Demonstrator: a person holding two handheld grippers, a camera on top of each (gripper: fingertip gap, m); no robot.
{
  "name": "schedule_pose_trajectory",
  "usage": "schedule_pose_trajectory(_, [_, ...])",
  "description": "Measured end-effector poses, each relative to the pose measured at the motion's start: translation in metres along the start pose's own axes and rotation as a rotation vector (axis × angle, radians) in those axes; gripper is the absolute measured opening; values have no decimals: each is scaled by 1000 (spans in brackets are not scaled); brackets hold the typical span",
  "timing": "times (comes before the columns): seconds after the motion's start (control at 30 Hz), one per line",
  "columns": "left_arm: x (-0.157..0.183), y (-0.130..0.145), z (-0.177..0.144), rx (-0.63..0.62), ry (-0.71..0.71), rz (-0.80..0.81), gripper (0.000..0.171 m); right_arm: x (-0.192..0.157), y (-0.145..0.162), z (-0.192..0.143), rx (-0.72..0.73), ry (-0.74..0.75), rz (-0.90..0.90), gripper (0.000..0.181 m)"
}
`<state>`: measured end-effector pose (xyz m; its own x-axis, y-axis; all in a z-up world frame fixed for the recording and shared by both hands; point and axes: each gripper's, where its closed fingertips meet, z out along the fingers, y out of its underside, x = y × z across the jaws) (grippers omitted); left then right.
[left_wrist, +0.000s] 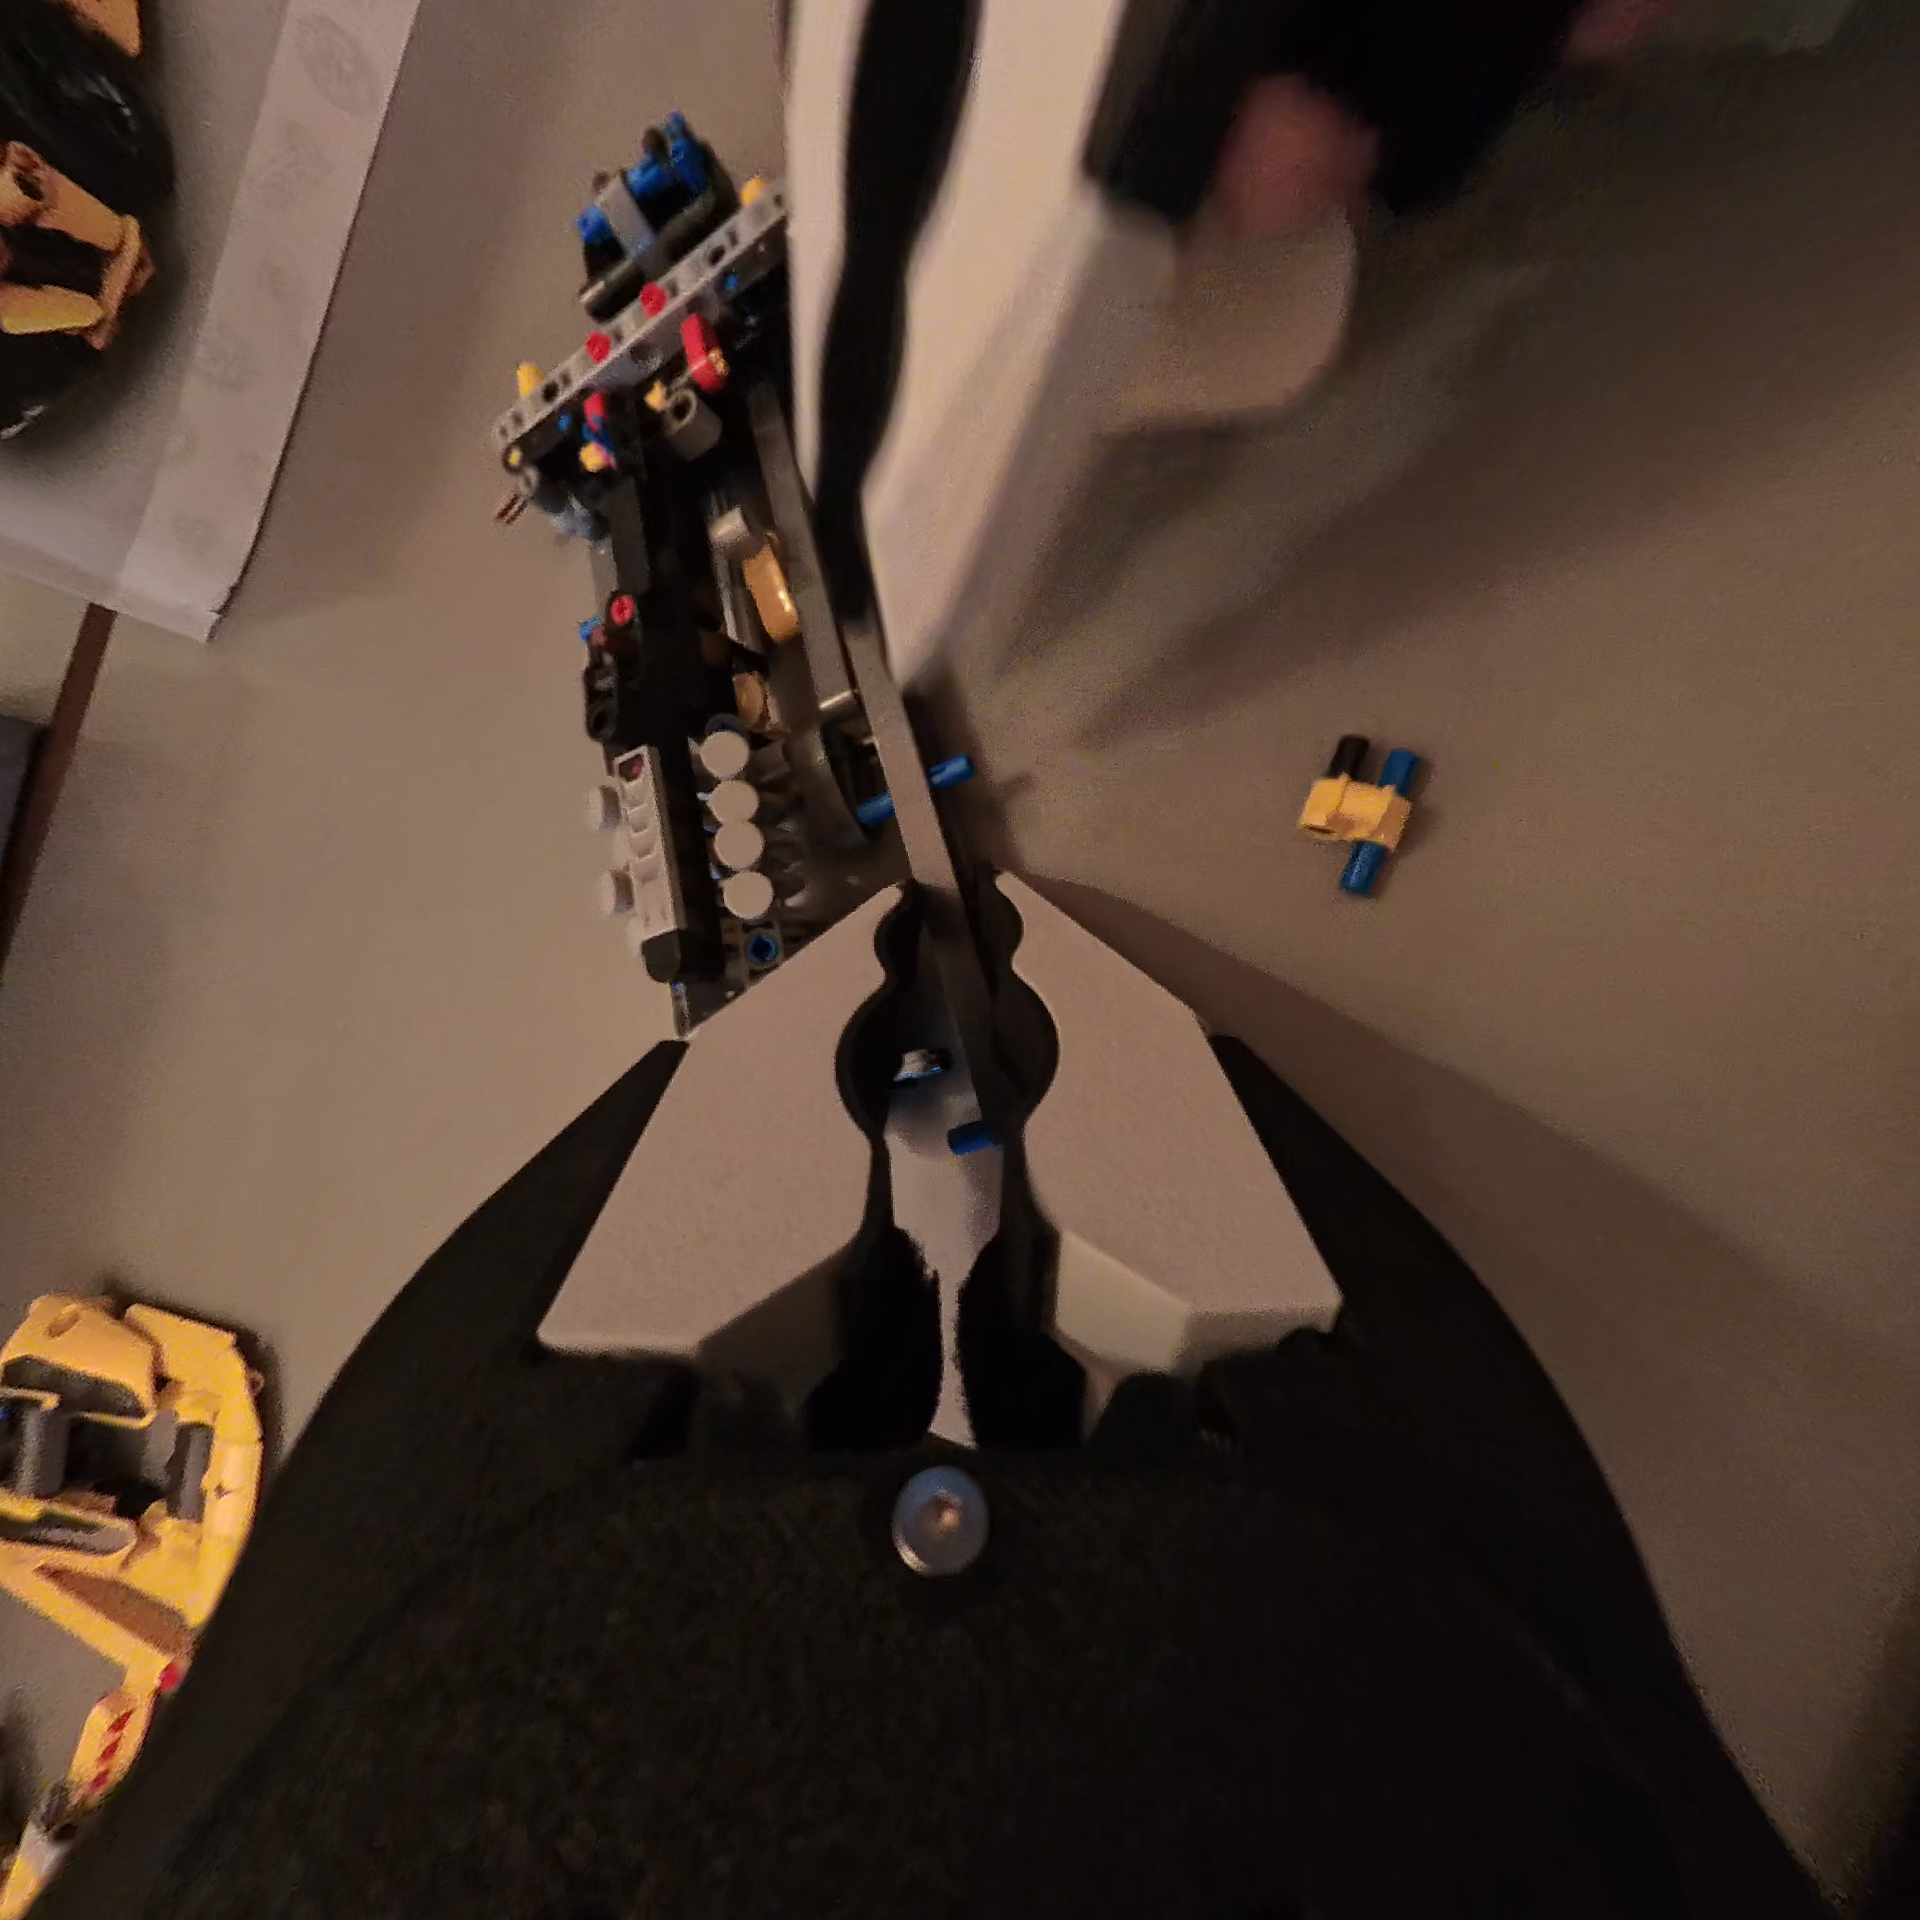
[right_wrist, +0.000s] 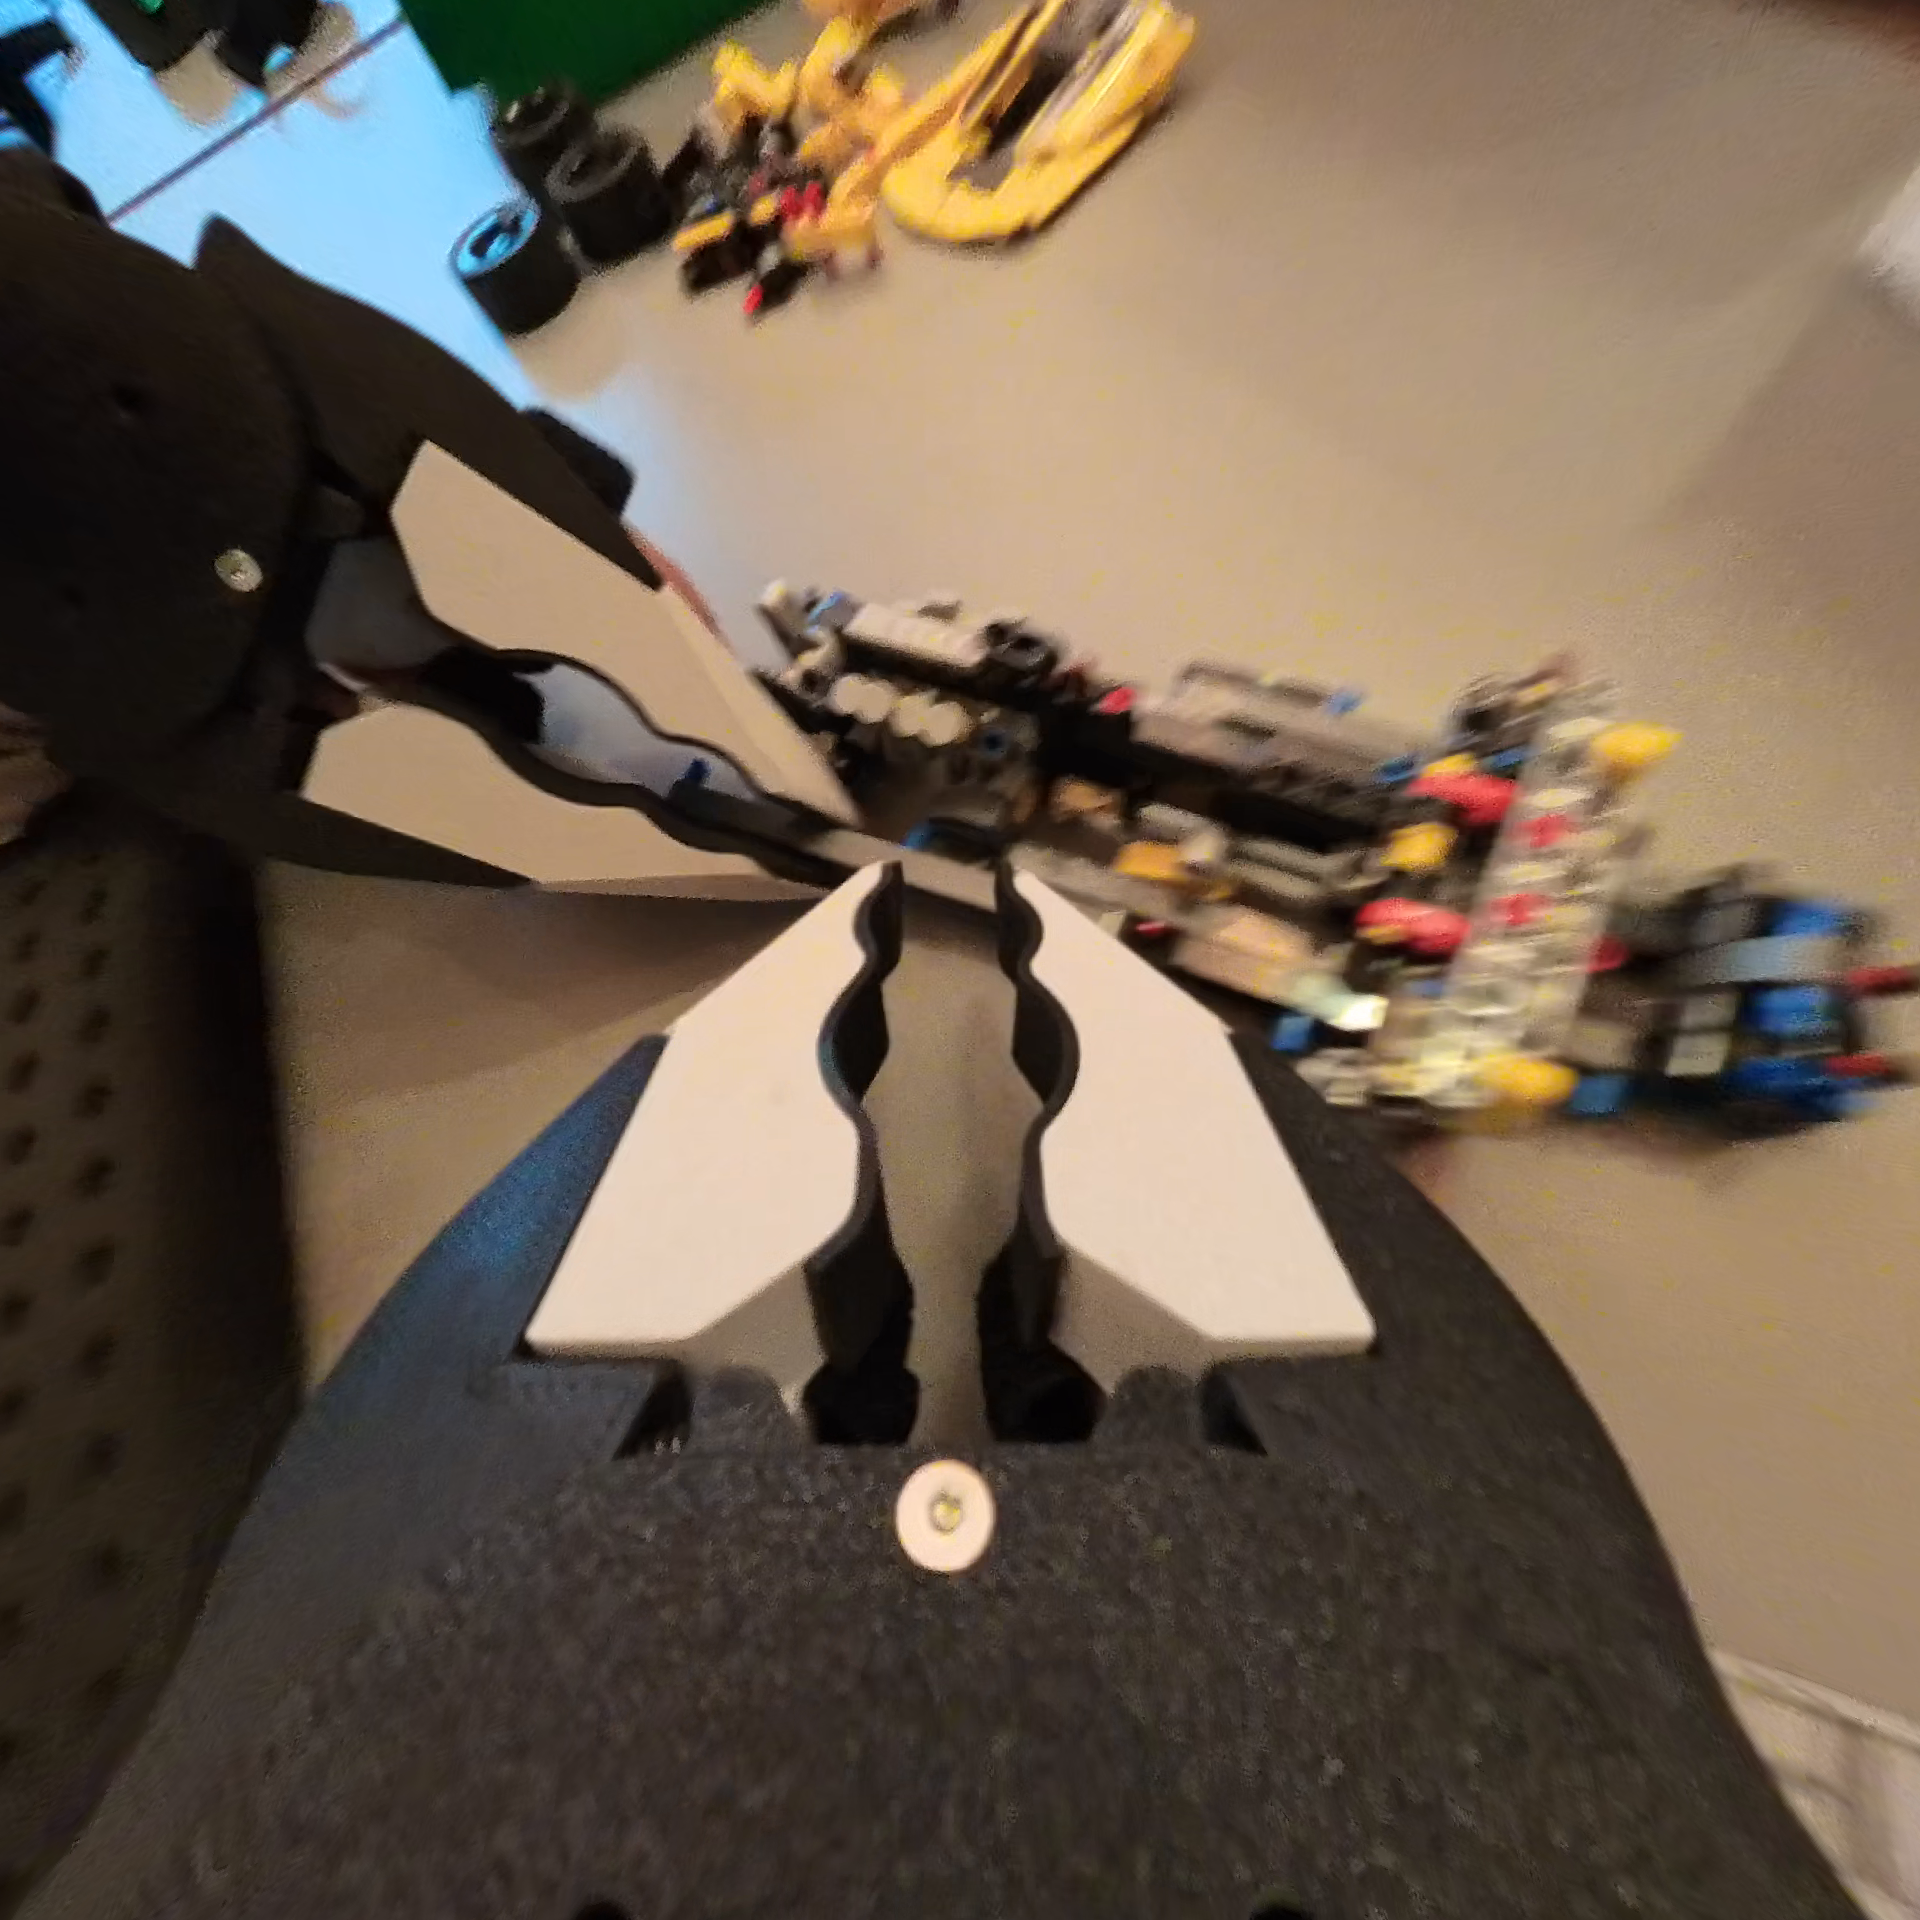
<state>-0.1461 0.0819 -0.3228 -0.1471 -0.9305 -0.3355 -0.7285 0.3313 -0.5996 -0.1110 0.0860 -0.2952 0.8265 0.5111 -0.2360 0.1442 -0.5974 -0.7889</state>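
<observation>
L gripper, mid-frame in its own view, is clenched on the grey side beam of a brick-built chassis; the beam runs down between the two fingers while the rest of the chassis stretches toward upper centre. R gripper is parted w/ nothing between its fingers, tips just beside the chassis's near edge at mid-frame. Small yellow-blue connector piece lies apart at right on the table; yellow body parts & black tires upper frame.
</observation>
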Motion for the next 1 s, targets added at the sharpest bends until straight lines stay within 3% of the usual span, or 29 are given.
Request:
schedule_pose_trajectory(0.07, [0, 1, -1, 26, 41, -2, 9, 24, -9, -15, 49, 94, -83, 19])
schedule_pose_trajectory(0.17, [1, 3, -1, 49, 71, 31, 9, 40, 5, -13, -92, 136, -229, 35])
schedule_pose_trajectory(0.27, [1, 4, -2, 57, 78, 63, 9, 31, 5, -6, -176, 65, -255, 43])
schedule_pose_trajectory(0.33, [1, 5, -4, 69, 81, 117, 10, 33, 3, -5, -236, 79, -390, 38])
schedule_pose_trajectory(0.43, [3, 8, -6, 89, 120, 144, 10, 17, -13, -9, -233, 28, -494, 46])
schedule_pose_trajectory(0.5, [6, 9, -9, 110, 141, 200, 10, 24, -16, -10, -294, 55, -559, 50])
schedule_pose_trajectory(0.63, [11, 9, -11, 118, 173, 198, 9, 18, 16, 6, -507, -146, -476, 59])
schedule_pose_trajectory(0.67, [11, 9, -11, 122, 178, 201, 9, 17, 19, 10, -506, -180, -442, 58])
schedule_pose_trajectory(0.73, [15, 8, -12, 130, 195, 207, 9, 25, 14, 15, -449, -167, -443, 37])
schedule_pose_trajectory(0.87, [16, 7, -12, 137, 214, 184, 9, 28, 11, 18, -411, -139, -455, 31])
schedule_pose_trajectory(1.0, [16, 7, -11, 125, 197, 218, 10, 30, 7, 22, -404, -77, -490, 15])
